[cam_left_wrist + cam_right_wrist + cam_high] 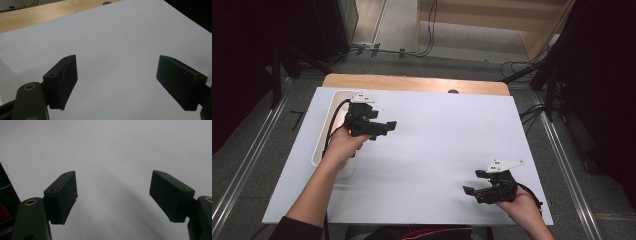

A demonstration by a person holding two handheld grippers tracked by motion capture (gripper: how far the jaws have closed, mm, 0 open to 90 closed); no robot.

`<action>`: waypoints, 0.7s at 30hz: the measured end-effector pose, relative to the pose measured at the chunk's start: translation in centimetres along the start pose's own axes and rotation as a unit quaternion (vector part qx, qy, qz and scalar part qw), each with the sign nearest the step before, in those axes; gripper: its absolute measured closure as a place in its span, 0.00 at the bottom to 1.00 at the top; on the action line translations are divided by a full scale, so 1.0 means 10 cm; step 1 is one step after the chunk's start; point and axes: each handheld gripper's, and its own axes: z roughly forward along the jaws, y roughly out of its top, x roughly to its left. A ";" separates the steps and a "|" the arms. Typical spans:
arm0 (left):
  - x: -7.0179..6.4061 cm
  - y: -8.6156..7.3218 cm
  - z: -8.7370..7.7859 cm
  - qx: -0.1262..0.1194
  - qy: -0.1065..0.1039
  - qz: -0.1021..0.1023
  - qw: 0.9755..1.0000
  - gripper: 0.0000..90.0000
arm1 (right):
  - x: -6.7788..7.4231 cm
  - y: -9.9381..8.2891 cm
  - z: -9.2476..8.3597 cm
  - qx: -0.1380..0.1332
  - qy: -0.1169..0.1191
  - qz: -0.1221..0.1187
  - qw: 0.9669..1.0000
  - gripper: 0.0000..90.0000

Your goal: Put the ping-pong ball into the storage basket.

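A white rectangular tray (326, 131) lies lengthwise along the left edge of the white board (437, 150), partly overhanging it. The left gripper (384, 126) hovers just right of the tray, jaws apart and empty.

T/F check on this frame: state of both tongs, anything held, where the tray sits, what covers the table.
1. The left tongs stand open with nothing between them. True.
2. The right tongs grip a cup. False: they are open and empty.
3. The white tray sits at the sheet's left edge, under the left hand. True.
4. The tray lies beside the right hand. False: it lies on the far side from the right hand.
5. A white sheet covers most of the wooden table. True.
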 end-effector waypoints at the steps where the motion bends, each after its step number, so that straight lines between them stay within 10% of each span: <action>1: -0.02 -0.02 0.00 0.001 -0.003 0.001 1.000 0.19 | 0.00 0.00 0.00 0.000 0.000 0.000 1.000 0.23; 21: -0.20 -0.19 0.07 0.016 -0.017 0.023 0.999 0.19 | 0.00 0.00 0.00 0.002 0.000 0.000 1.000 0.23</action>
